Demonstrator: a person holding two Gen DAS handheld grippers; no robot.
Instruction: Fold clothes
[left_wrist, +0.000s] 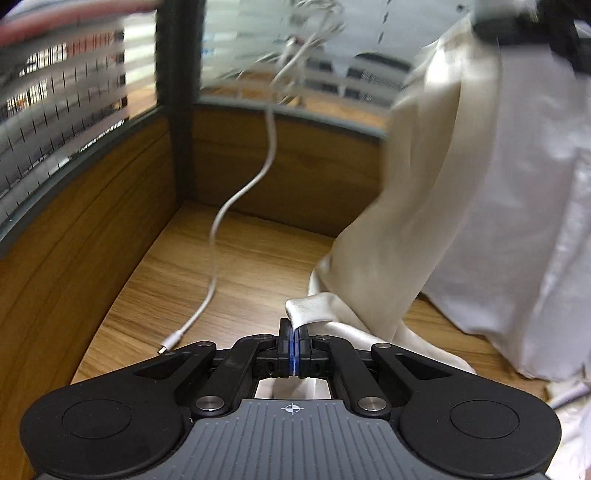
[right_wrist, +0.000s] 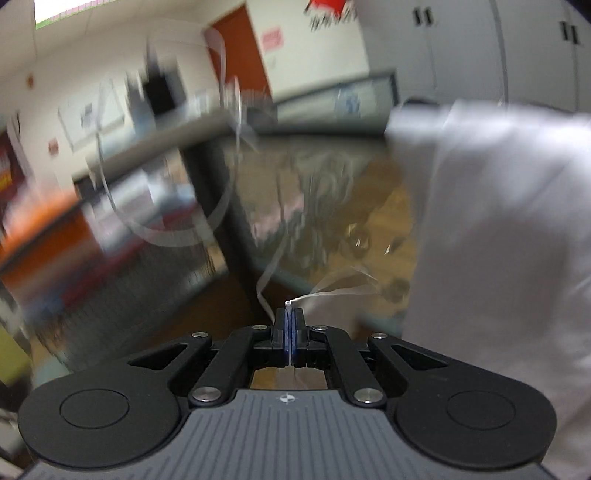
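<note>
The right wrist view is smeared by motion, so the room behind can't really be made out. The white garment (right_wrist: 498, 240) is cut off at the right edge in both views, and the white cable's (left_wrist: 236, 192) top end is blurred.

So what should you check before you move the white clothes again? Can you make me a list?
1. Left gripper pinching the cream cloth: ok, its jaws are shut on a fold of it.
2. Right gripper pinching cloth: ok, a thin white edge pokes out between its shut jaws.
3. White cable clear of the cloth: ok, it lies on the wooden desk, apart from the fabric.
4. Cloth hanging smooth: not ok, it is bunched and creased.
5. Free desk space to lay it down: ok in the left view.
6. Both grippers on the same garment: cannot tell, the right view is too blurred.
</note>
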